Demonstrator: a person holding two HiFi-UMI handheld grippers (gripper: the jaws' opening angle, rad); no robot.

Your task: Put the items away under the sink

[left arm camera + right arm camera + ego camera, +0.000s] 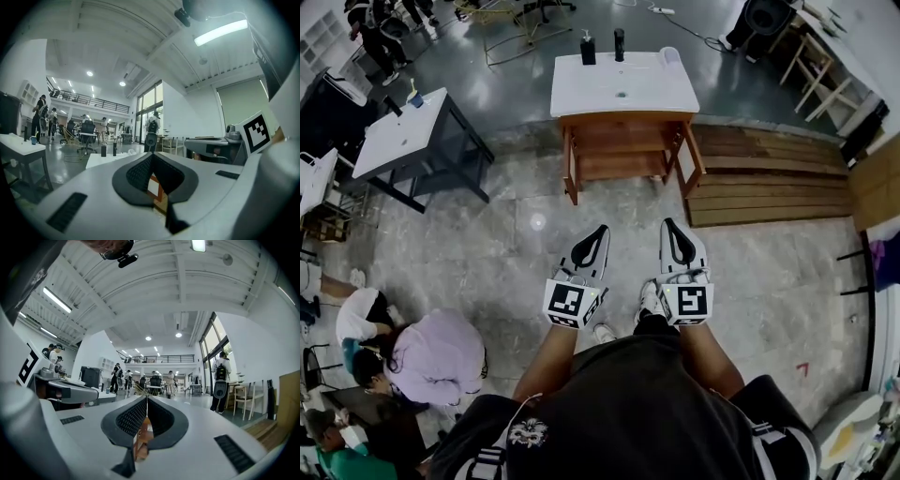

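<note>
A white-topped sink unit [623, 86] on a wooden frame with a low shelf [623, 165] stands on the floor ahead of me. Two dark bottles [588, 49] [619, 44] and a pale item [671, 56] stand at its back edge. My left gripper [601, 229] and right gripper [670, 223] are held side by side, well short of the unit, pointing level at it. Both are shut with nothing between the jaws. In the left gripper view the shut left gripper [152, 155] lines up with the white top [101, 160] and the bottles [103, 150]. The right gripper [146, 397] is shut too.
A second white-topped table [398, 133] on a black frame, with a blue cup [414, 98], stands at the left. Wooden planks [769, 178] lie right of the sink unit. People crouch at the lower left [431, 356]. Others stand far off [220, 380].
</note>
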